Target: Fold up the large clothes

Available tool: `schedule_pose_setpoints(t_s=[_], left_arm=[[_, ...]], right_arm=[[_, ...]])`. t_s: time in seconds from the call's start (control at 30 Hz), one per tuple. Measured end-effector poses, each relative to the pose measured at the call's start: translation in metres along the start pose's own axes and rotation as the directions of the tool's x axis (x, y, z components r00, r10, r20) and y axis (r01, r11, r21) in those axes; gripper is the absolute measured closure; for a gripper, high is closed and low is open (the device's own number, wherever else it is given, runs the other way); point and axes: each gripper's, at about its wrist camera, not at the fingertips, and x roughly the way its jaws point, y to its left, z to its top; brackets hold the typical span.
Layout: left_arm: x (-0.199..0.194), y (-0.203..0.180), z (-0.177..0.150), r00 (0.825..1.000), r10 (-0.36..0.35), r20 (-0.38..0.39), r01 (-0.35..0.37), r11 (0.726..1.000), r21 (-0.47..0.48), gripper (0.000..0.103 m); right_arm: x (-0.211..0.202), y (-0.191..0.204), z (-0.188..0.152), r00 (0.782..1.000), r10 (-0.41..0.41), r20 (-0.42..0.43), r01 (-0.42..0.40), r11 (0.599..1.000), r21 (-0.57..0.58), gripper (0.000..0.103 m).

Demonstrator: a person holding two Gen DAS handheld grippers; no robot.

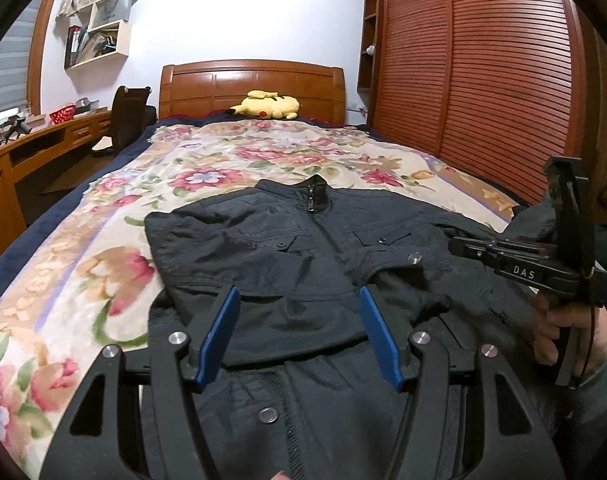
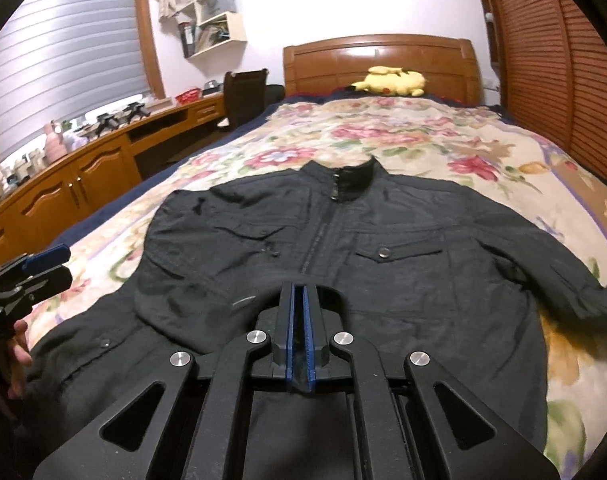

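Black jacket [image 2: 343, 248] on floral bedspread [image 1: 231, 156]; left gripper [image 1: 299, 320] jaws apart, right gripper [image 2: 300, 320] jaws closed empty.

Two black hand-held grippers with blue finger pads

The left gripper [image 1: 299, 332] is built of matte black linkage arms with triangular cut-outs, joined by round silver pivot screws, and its two fingers [image 1: 221, 334] carry flat blue pads. The right gripper [image 2: 300, 340] has the same black arms, silver screws and blue pads. Seen from the side in the left wrist view, its black body bears the white letters "DAS", and a thin dark cable runs down beside its handle. The person's right hand [image 1: 563, 332] comes out of a grey-green sleeve [image 1: 599, 392].
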Motion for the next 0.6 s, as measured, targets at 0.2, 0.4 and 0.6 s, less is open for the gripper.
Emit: schedule_pose_setpoints(t_s=[0.2,0.4,0.6], left_arm=[[0.012,0.000,-0.005,1.000,-0.004,-0.006,0.004,1.000,-0.010,0.042],[0.014,0.000,-0.011,1.000,0.006,0.000,-0.006,1.000,0.000,0.042],[0.019,0.001,-0.023,0.999,0.031,-0.005,-0.031,0.999,0.024,0.042]], right_arm=[[0.000,-0.004,-0.001,1.000,-0.017,0.008,0.017,1.000,-0.004,0.081],[0.020,-0.013,-0.007,0.997,-0.039,-0.062,0.040,0.999,0.029,0.055],[0.048,-0.014,-0.021,0.985,-0.025,-0.172,0.030,0.999,0.027,0.055]])
